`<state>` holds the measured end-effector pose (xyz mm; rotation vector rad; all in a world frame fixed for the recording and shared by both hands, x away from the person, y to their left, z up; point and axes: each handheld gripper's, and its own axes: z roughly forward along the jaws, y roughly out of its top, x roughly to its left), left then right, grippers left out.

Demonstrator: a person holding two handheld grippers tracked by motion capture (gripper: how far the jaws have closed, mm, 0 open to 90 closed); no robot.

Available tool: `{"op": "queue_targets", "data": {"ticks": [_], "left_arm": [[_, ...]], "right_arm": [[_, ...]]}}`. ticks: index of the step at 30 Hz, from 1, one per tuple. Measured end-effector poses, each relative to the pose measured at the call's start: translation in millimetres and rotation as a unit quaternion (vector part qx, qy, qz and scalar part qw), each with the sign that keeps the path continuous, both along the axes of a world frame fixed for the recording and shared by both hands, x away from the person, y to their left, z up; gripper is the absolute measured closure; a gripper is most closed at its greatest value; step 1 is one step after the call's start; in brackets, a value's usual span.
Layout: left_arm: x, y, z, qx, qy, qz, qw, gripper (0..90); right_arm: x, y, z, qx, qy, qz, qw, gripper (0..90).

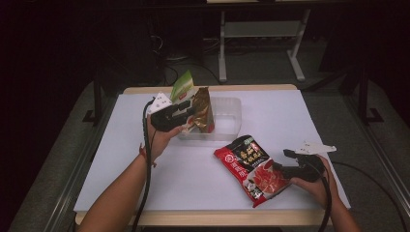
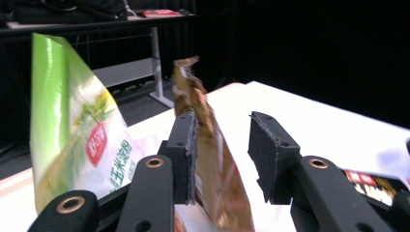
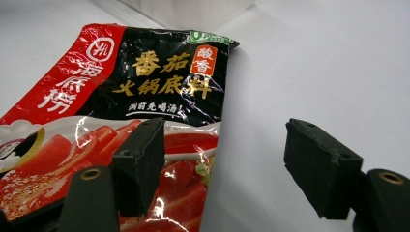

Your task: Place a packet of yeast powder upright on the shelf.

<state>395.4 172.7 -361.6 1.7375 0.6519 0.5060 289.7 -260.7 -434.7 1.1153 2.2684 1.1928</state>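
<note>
A gold pouch (image 1: 203, 108) and a green-and-white pouch (image 1: 183, 86) stand upright at the left end of a clear plastic bin (image 1: 228, 121). My left gripper (image 1: 191, 111) reaches in from the left at the gold pouch. In the left gripper view the gold pouch (image 2: 220, 188) stands between the jaws of my left gripper (image 2: 225, 121), against one pad with a gap to the other. The green pouch (image 2: 82, 140) is beside them. A red-and-black sauce pouch (image 1: 249, 166) lies flat on the table. My right gripper (image 1: 284, 160) is open at its right edge, one jaw over the pouch (image 3: 145, 72).
The white table (image 1: 290, 116) has bare room at its right and front left. Black cables trail from both grippers toward the near edge. Beyond the table's far edge the floor is dark, with a white desk frame (image 1: 261, 29).
</note>
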Motion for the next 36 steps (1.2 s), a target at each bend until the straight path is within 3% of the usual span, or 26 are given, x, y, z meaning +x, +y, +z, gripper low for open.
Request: {"op": "queue_targets", "data": {"ticks": [5, 7, 14, 19, 27, 33, 36], "left_arm": [[-15.3, 2.0, -6.8, 0.031, -0.001, -0.024, 0.9992, 57.0], [-21.6, 3.5, -10.7, 0.034, 0.003, -0.035, 0.9988, 53.9], [-39.4, 2.6, -31.0, 0.056, 0.033, -0.074, 0.9952, 47.9], [-46.2, -5.9, -47.4, 0.074, 0.063, -0.105, 0.9897, 44.7], [-46.4, -25.4, -68.6, 0.102, 0.108, -0.130, 0.9804, 37.6], [-47.4, -33.0, -73.7, 0.100, 0.127, -0.152, 0.9750, 35.7], [-47.0, -36.0, -76.9, 0.105, 0.136, -0.159, 0.9721, 34.9]], "right_arm": [[-1.4, -0.4, -0.5, -0.002, 0.003, 0.001, 1.0000, 29.9], [-1.8, -0.6, -0.9, -0.003, 0.004, 0.003, 1.0000, 29.4], [-4.2, -0.8, -2.7, -0.004, 0.016, 0.009, 0.9998, 28.4], [-6.2, -0.6, -3.1, -0.002, 0.027, 0.022, 0.9994, 27.3], [-8.4, -0.5, -7.8, 0.011, 0.067, 0.054, 0.9963, 26.2], [-7.7, 1.1, -12.2, 0.031, 0.113, 0.087, 0.9893, 23.3], [-7.0, 3.2, -13.8, 0.030, 0.123, 0.093, 0.9876, 21.1]]}}
